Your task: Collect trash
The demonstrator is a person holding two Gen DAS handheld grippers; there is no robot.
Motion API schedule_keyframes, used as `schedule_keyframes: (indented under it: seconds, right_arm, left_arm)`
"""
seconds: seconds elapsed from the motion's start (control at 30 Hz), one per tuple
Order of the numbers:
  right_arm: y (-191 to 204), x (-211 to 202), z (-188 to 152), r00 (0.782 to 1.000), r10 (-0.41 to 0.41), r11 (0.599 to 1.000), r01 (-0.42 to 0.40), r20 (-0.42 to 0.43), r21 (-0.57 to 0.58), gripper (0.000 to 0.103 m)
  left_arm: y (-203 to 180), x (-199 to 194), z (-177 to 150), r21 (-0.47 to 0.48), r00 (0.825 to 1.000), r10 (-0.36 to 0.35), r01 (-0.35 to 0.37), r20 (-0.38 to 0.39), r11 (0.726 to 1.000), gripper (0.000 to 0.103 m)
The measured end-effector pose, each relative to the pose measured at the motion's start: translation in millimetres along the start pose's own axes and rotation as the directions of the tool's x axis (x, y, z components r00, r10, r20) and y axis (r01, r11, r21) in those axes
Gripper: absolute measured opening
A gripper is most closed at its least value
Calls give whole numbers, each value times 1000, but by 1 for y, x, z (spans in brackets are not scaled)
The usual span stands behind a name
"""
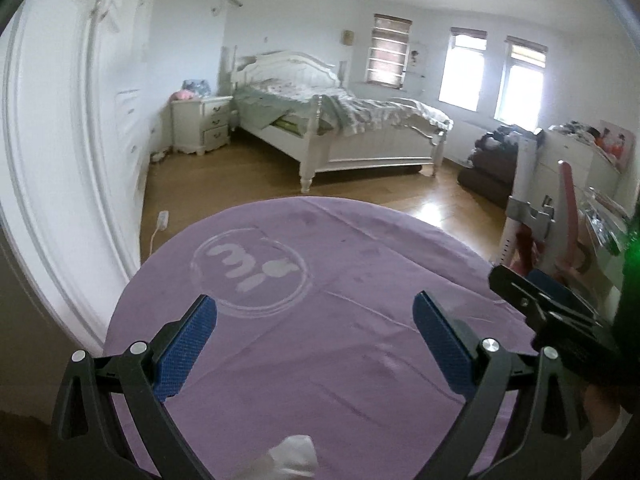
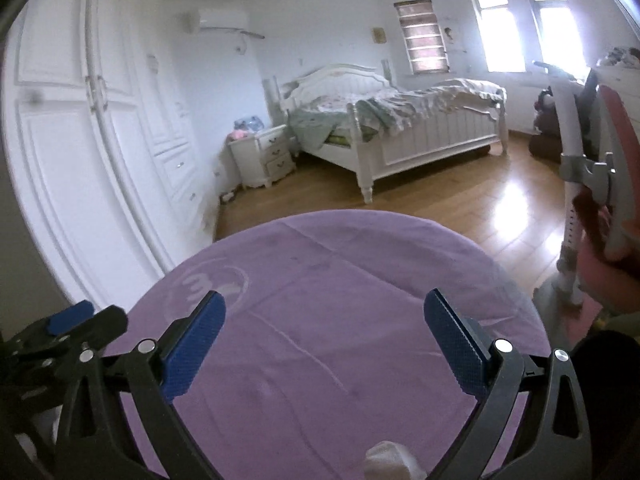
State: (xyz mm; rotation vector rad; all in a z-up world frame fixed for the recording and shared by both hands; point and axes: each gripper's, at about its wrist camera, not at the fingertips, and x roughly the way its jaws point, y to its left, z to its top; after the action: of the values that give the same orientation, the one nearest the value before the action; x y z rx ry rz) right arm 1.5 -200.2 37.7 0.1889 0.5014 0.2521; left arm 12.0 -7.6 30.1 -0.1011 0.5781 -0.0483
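A purple cloth (image 1: 320, 320) with a pale round logo (image 1: 250, 274) covers a round table (image 2: 340, 280). My left gripper (image 1: 314, 320) hangs over the cloth, open, with nothing between its blue pads (image 1: 188, 348). Beside it on the right, my right gripper (image 2: 324, 324) also stands wide open and empty over the cloth. A crumpled white tissue (image 1: 290, 456) lies at the cloth's near edge, below and behind the left fingers. The same kind of white wad (image 2: 386, 460) shows at the bottom of the right wrist view. The right gripper's tip (image 1: 532, 296) shows in the left wrist view.
Behind the table lie a wood floor (image 1: 240, 176), a white bed (image 1: 340, 120) and a nightstand (image 1: 204, 124). White wardrobe doors (image 2: 80, 140) fill the left. A pink and white chair (image 2: 592, 184) stands at the right, near a dresser (image 1: 576, 156). A white power strip (image 1: 162, 220) lies on the floor.
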Motion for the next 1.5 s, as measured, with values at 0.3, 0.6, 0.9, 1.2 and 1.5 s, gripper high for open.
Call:
schedule_keyframes:
  seconds: [0.3,0.6,0.9,1.2,1.5]
  right_arm:
    - [6,-5,-2,1000,9,1000,-9,5,-13,98]
    - [7,-5,-3,1000,9,1000,-9,5,-13,98]
    - [7,-5,-4,1000,9,1000,-9,5,-11,98]
    - [6,-10,-4,1000,11,1000,-11,2,-2,98]
    - [7,-9,-4,1000,10,1000,-10,2,-1,98]
  left_arm:
    - [16,-2,-4,-21,1000,18,-18,-4,1000,98]
    - [16,-4,-6,-27,999,31,-32,-9,999,98]
    - [15,-7,-7,-25,999,39,-40,-14,999,98]
    - [15,-6,-6,-24,999,41,-41,-16,999,98]
    - [15,-6,-7,-27,999,43,-44,-15,999,98]
